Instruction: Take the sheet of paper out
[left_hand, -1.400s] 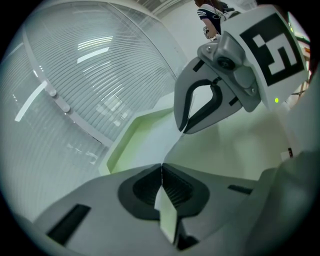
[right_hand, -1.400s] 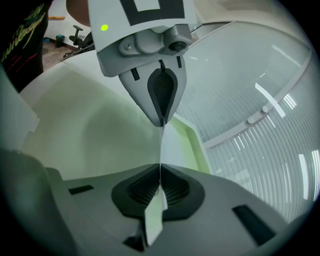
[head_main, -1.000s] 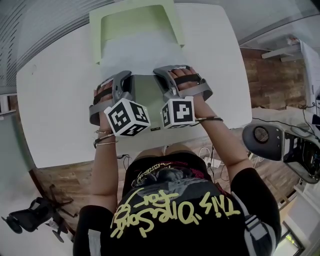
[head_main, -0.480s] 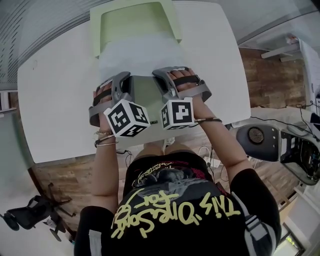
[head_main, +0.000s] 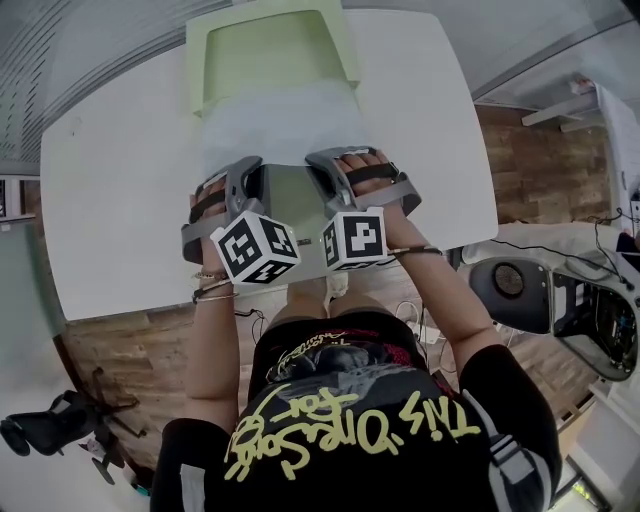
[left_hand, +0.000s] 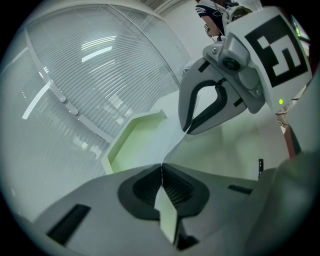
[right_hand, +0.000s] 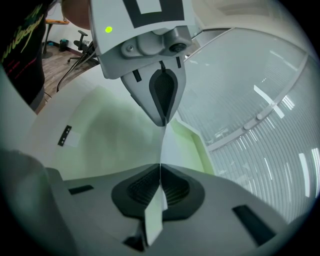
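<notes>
Sheet (head_main: 275, 122) nearer; left tongs (left_hand: 161, 168), right tongs (right_hand: 160, 168) pinch it.

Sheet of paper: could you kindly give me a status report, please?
Left hand-held gripper and right hand-held gripper both shut on sheet of paper. Far end overlaps green folder. Nothing in the way.

The folder (head_main: 270, 55) is pale green and the sheet of paper (head_main: 280, 125) white, on a white table (head_main: 110, 200). My left gripper (head_main: 247, 170) and right gripper (head_main: 322, 162) are grey (their cubes (head_main: 255, 247) patterned in black-and-white squares). The floor (head_main: 130, 350) is brown wood grain.
</notes>
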